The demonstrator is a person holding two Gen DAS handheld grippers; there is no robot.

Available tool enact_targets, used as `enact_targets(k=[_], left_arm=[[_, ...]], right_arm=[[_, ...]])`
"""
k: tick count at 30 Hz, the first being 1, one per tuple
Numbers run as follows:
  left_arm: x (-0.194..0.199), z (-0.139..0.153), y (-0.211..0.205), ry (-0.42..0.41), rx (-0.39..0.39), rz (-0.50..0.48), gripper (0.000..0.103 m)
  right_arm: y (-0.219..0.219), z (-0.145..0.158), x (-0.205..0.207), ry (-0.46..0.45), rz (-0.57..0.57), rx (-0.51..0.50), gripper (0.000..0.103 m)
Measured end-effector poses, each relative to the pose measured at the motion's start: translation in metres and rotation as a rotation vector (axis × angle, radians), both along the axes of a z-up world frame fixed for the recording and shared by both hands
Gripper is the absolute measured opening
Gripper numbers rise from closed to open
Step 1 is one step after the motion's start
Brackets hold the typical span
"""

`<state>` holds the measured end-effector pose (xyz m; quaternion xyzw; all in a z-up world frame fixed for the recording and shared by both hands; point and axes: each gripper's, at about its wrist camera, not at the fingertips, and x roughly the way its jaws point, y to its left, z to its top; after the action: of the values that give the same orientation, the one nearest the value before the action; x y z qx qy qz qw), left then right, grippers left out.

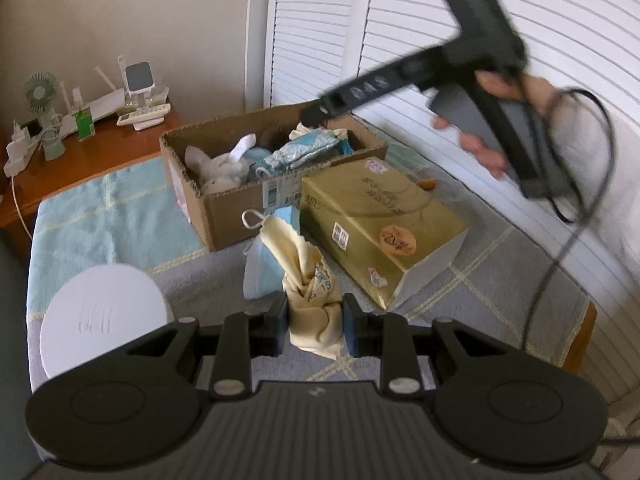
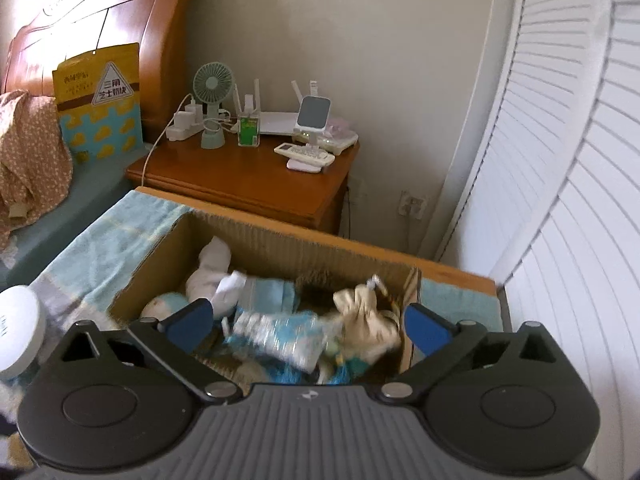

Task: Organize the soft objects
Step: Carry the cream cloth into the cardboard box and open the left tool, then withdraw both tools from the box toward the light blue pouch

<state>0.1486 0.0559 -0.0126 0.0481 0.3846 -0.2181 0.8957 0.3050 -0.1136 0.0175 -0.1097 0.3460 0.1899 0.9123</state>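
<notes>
- So the left claw (image 1: 315,326) was clamped on a knotted cream cloth bundle (image 1: 310,284), with its blue pads pinching the lower knot from both sides.
- That bundle stood up between the fingers, and a pale blue face mask (image 1: 260,268) sat just behind it, ear loop sticking up.
- Cardboard box (image 1: 224,196) sat further back on the worktop (image 1: 480,280), stuffed with soft stuff: white socks (image 1: 240,148), a blue-and-silver pouch (image 1: 304,152) and more fabric.
- A gold box (image 1: 376,216) lay right beside the cardboard one, on the grey checked cloth (image 1: 500,292).
- White round lid-looking thing (image 1: 104,316) was down at the left near the claw.
- Right claw (image 2: 308,322) was spread wide with nothing pinched, hanging right over the open box (image 2: 280,248).
- Below it another cream bundle (image 2: 366,316) lay inside the box, blurry, next to the shiny blue pouch (image 2: 280,330).
- From the left camera you could see the person's hand (image 1: 488,136) gripping that right tool above the box's far end.
- Nightstand (image 2: 248,180) behind held a small fan (image 2: 212,96) and some gadgets.
</notes>
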Motion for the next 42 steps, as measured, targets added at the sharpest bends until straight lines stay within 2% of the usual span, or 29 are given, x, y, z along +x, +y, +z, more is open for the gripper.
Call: enact_targets(k=[7,15,20,24,29,30,32,33,34,42], left_arm=[[0.019,0.011,-0.008,0.000,0.016,0.005,0.026],[0.062,0.032,-0.018,-0.001,0.022,0.018,0.026],[0.112,0.037,-0.024,0.004,0.042,0.052,0.026],[0.152,0.030,-0.025,0.019,0.086,0.103,0.027],[0.183,0.023,-0.021,0.027,0.119,0.157,0.027],[0.186,0.022,-0.020,0.029,0.130,0.169,0.033],[0.189,0.022,-0.018,0.028,0.131,0.199,0.056],[0.189,0.022,-0.016,0.020,0.126,0.215,0.081],[0.187,0.023,-0.013,0.006,0.121,0.234,0.092],[0.155,0.039,-0.006,-0.018,0.115,0.243,0.094]], right_arm=[[-0.021,0.003,-0.050,0.008,-0.075,0.028,0.103],[-0.045,0.001,-0.102,-0.036,-0.150,0.055,0.103],[-0.059,-0.001,-0.115,-0.036,-0.177,0.077,0.103],[-0.067,-0.001,-0.122,-0.050,-0.182,0.070,0.103],[-0.079,-0.002,-0.124,-0.044,-0.197,0.085,0.103],[-0.080,-0.003,-0.124,-0.042,-0.201,0.086,0.103],[-0.082,-0.004,-0.124,-0.037,-0.206,0.089,0.103],[-0.082,-0.005,-0.125,-0.034,-0.205,0.092,0.103],[-0.082,-0.005,-0.125,-0.031,-0.204,0.092,0.103],[-0.080,-0.002,-0.136,-0.028,-0.194,0.089,0.103]])
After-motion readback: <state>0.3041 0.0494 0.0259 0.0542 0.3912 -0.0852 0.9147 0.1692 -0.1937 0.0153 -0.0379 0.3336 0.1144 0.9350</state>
